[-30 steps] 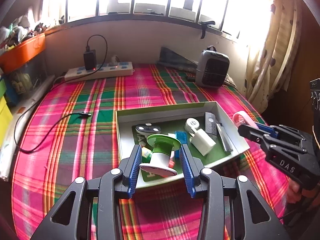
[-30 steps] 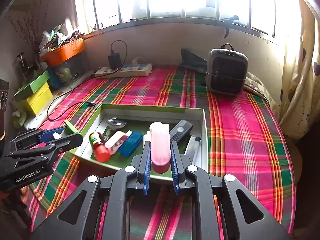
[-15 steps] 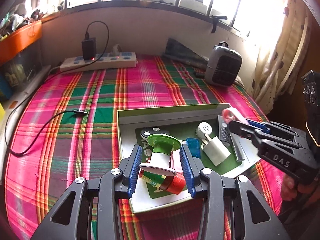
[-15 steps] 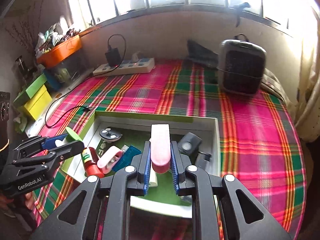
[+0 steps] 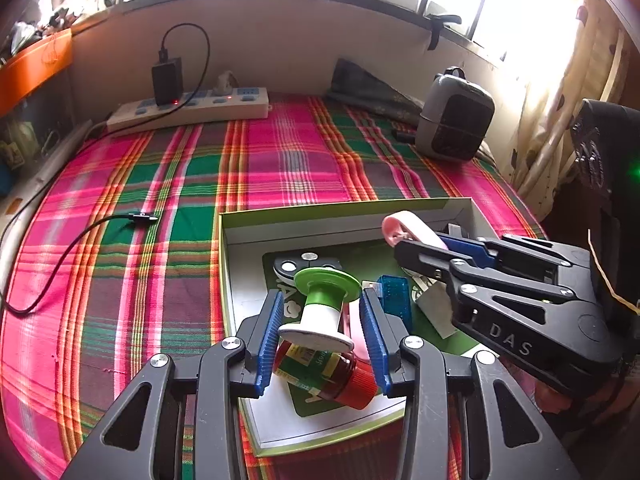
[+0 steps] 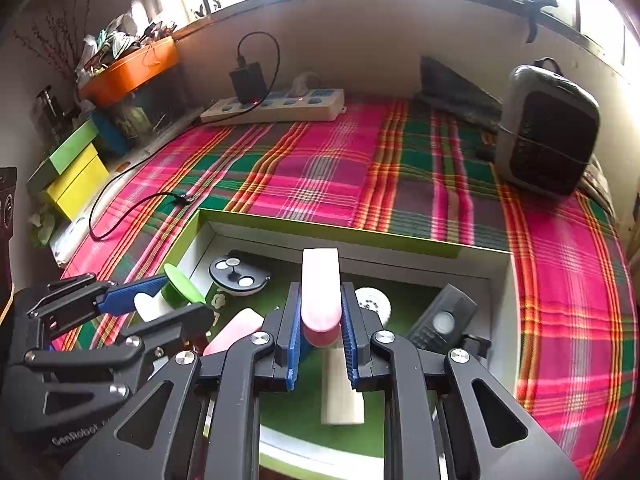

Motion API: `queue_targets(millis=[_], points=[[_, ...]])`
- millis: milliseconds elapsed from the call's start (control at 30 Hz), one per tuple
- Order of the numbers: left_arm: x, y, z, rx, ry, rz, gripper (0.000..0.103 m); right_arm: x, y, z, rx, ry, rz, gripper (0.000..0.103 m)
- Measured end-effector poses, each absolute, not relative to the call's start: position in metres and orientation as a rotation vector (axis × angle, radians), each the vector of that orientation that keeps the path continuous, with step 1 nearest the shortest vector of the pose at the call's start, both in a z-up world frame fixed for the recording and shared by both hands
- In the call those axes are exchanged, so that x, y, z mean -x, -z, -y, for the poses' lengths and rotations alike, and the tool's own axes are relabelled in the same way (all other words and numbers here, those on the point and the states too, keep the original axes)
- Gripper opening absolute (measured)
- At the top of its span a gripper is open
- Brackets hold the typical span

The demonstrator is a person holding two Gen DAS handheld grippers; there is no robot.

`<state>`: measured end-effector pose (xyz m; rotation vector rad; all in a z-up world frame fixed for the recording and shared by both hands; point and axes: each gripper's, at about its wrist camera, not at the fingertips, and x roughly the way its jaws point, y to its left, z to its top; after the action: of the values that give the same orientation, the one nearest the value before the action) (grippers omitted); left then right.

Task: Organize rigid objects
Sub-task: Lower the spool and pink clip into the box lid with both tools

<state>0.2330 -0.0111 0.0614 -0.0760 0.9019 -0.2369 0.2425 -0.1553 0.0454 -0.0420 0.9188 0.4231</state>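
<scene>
Both hand-held grippers have come forward and lower over the green-rimmed box (image 5: 344, 210) since a second ago, so the box now fills more of each view. The left hand-held gripper (image 5: 320, 322) is clamped on a spool with a green top flange and white body (image 5: 322, 304), held above the near left part of the box, over a red-capped bottle (image 5: 326, 376) lying on the box floor. The right hand-held gripper (image 6: 320, 328) is closed narrowly on a flat pink case (image 6: 320, 292), which sticks out ahead of its pads above the middle of the box. Inside the box lie a black remote (image 6: 440, 320) toward the right wall, a dark oval piece with silver studs (image 6: 238, 276) near the far left corner, and a blue block (image 5: 394, 296) just right of the spool. The box rests on a plaid-covered surface (image 5: 280, 160); a white power strip (image 5: 188, 110) and a grey heater (image 5: 454, 126) stand well beyond the box.
</scene>
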Motion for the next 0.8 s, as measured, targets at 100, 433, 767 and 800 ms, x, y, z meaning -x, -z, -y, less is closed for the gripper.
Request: queue_targets(millis=[100,433,767,800], points=[[-0.236,-0.059,0.01,0.075,0.224,-0.908,0.038,-0.248,-0.042,0.153,0.042,-0.441,-0.927,0.019],[-0.241,-0.053,0.008,0.077,0.222,-0.916,0.038,-0.257,-0.03,0.146,0.058,-0.453,-0.946,0.019],[-0.24,-0.053,0.009,0.072,0.224,-0.918,0.038,-0.261,-0.022,0.143,0.06,-0.452,-0.96,0.019],[-0.24,-0.053,0.01,0.069,0.223,-0.918,0.038,-0.261,-0.021,0.143,0.061,-0.452,-0.959,0.019]])
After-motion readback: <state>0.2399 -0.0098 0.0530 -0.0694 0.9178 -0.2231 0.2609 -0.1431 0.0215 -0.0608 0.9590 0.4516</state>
